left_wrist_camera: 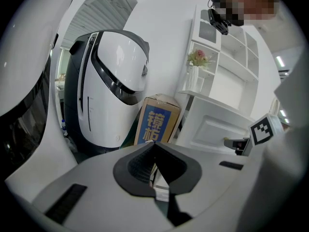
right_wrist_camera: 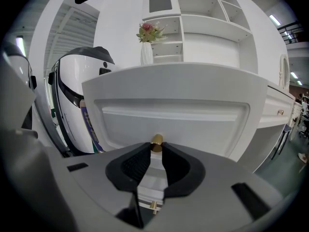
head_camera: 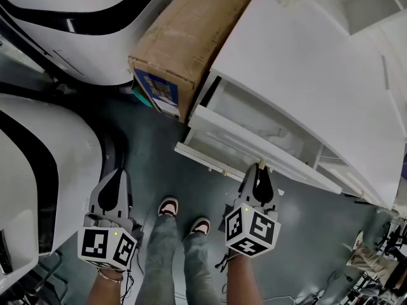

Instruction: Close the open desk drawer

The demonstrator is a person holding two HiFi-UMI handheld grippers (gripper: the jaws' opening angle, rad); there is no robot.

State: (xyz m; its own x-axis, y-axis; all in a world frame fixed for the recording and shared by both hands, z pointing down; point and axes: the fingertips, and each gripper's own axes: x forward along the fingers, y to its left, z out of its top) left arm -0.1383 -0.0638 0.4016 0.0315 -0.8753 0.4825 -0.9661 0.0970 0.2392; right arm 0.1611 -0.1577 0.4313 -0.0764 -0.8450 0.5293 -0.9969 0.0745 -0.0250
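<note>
The white desk [head_camera: 318, 75] has its top drawer [head_camera: 254, 135] pulled out toward me, and its panelled front [right_wrist_camera: 174, 120] fills the right gripper view. A small gold knob [right_wrist_camera: 157, 140] sticks out of that front. My right gripper [right_wrist_camera: 156, 147] holds it, with the two black fingertips closed on either side of the knob [head_camera: 261, 164]. My left gripper [head_camera: 118, 173] hangs off to the left, away from the desk, with its jaws together and nothing between them [left_wrist_camera: 154, 145].
A cardboard box [head_camera: 184, 43] leans against the desk's left end. Large white-and-black machines [head_camera: 82, 24] [head_camera: 38, 164] stand at the left. A lower drawer front with its own knob [right_wrist_camera: 154, 206] sits under the open one. My shoes [head_camera: 168, 206] are on the grey floor between the grippers.
</note>
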